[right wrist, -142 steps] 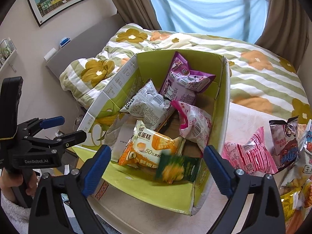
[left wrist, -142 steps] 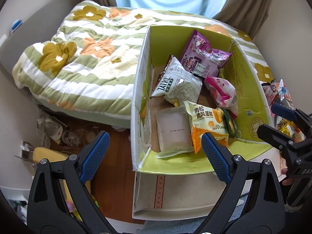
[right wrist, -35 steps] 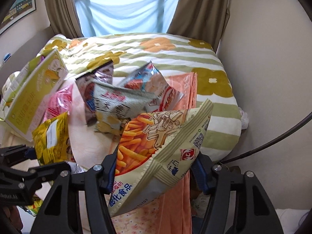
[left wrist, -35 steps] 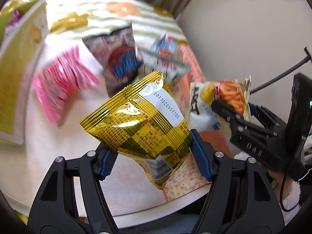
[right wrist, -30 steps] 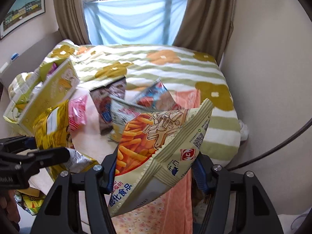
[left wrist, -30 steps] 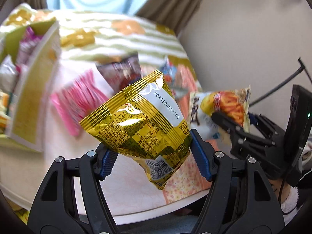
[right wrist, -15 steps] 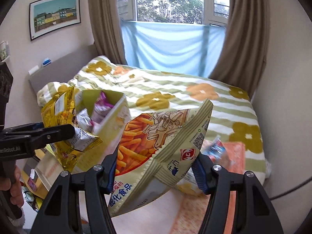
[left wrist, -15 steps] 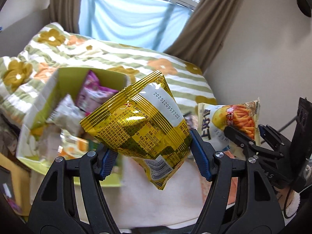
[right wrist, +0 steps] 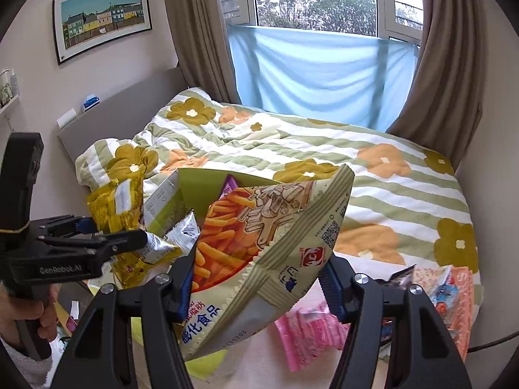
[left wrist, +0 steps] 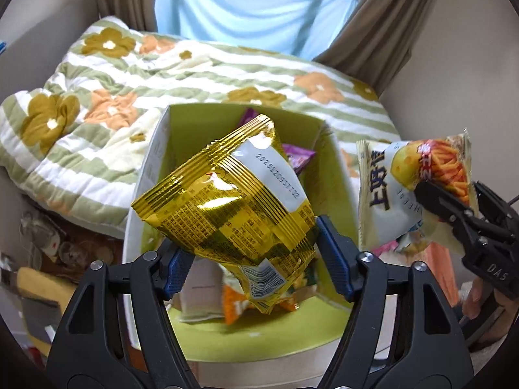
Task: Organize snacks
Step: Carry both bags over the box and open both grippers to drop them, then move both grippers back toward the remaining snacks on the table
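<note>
Fingers first: the blue-padded fingers (left wrist: 334, 256) of the left gripper (left wrist: 256, 259) are clamped on a crinkly gold foil snack bag (left wrist: 227, 207), pinched near its lower end, so the puffy ribbed top is tilted up and away. A white date strip is printed across the glossy foil. The bag is held in the air over the open cardboard box (left wrist: 152, 175), not yet inside it.

The right gripper (right wrist: 259, 278) is closed on a matte cream-coloured chip bag (right wrist: 269, 243), gripped at both side edges. Orange fry sticks, a red logo and a QR code are printed on it, and zigzag crimped seams can be seen along the bottom. It's held just beside the box's right wall, also in the air.

The box is lined lime green inside, with white printed outer flaps folded outward. A purple packet (left wrist: 296, 157) is propped against the far wall, a silvery-white pouch (right wrist: 183, 230) sits near the left wall, and an orange pack (left wrist: 235, 306) and a flat pale sachet (left wrist: 201, 291) are lying at the near end, partly hidden by the gold bag.

A pink wrapped pack (right wrist: 305, 334) and a few more loose packets (right wrist: 451, 288) are lying to the right of the box. Behind it all, the bed is covered with a quilted green-striped floral blanket (right wrist: 324, 149).
</note>
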A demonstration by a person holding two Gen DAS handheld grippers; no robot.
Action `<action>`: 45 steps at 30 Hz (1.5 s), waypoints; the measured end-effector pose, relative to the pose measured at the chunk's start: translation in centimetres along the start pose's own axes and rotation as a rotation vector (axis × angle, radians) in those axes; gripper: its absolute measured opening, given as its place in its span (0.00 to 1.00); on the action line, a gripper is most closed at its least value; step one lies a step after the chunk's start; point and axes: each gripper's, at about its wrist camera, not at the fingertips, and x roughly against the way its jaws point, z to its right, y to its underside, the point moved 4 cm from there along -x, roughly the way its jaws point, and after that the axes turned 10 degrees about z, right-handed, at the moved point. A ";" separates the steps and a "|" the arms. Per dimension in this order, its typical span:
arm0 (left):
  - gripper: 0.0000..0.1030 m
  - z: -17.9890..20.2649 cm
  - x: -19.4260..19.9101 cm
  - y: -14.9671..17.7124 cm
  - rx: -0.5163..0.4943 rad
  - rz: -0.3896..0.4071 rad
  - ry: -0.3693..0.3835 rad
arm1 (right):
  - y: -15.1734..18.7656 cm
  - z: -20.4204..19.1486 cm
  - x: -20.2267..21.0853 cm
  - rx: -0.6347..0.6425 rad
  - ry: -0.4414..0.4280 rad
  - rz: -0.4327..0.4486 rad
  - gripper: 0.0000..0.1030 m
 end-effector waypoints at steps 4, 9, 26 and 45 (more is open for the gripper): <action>0.93 -2.4 -2.5 0.9 -0.030 -0.071 -0.019 | 0.3 -1.4 -1.6 -0.032 0.023 -0.032 0.57; 0.93 -4.7 -3.4 2.0 -0.031 -0.104 -0.031 | 0.8 -2.1 -2.7 -0.053 0.048 -0.066 0.57; 0.93 -4.7 1.4 2.7 -0.009 -0.013 -0.110 | 0.5 -4.2 -4.7 -0.060 -0.109 -0.096 0.63; 0.93 -2.9 1.5 3.4 -0.028 -0.026 -0.012 | 3.5 -2.2 -1.2 -0.091 -0.047 -0.058 0.93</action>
